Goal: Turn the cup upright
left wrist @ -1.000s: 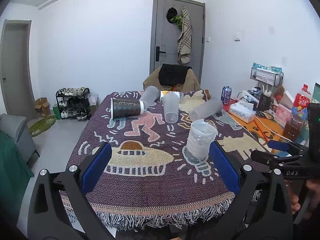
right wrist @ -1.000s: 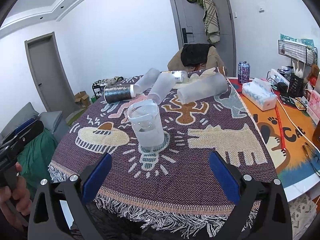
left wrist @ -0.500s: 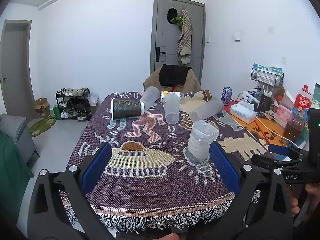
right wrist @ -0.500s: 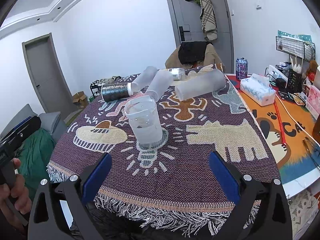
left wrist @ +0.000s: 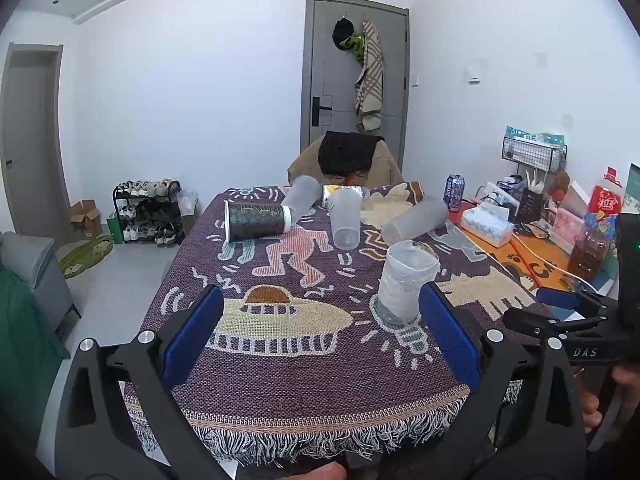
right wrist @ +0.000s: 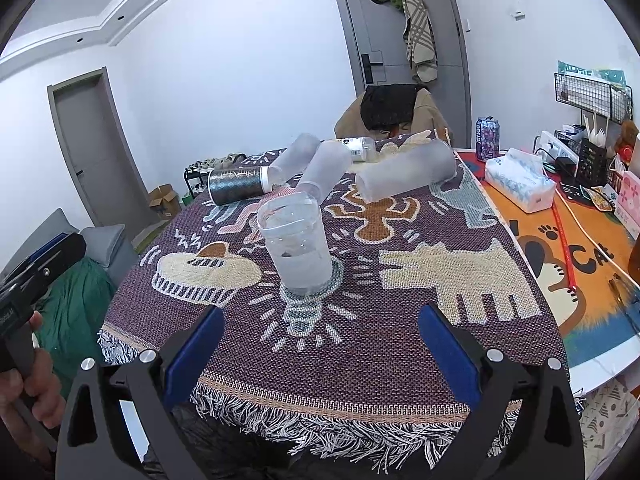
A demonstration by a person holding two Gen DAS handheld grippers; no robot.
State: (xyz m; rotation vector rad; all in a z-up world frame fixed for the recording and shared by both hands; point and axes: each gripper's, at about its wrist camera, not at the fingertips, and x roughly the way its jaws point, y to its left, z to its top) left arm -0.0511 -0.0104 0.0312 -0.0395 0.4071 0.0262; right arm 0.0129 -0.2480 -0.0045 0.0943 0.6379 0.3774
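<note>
Showing hands — left hand (right wrist: 24,376), right hand (left wrist: 616,396)

a lived-in home room

shoe rack (left wrist: 146,211) by the wall, coats on the door (left wrist: 370,76), sofa (left wrist: 28,264), woven cloth (left wrist: 304,320) over the counter.

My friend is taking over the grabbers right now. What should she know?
Left gripper: open, holding nothing.
Right gripper: open, holding nothing.
Done: one clear cup stands upright on the lightbulb picture near the front of the tablecloth.
Left: three frosted cups and a dark patterned cup lie on their sides farther back. Stand each one up.
</note>
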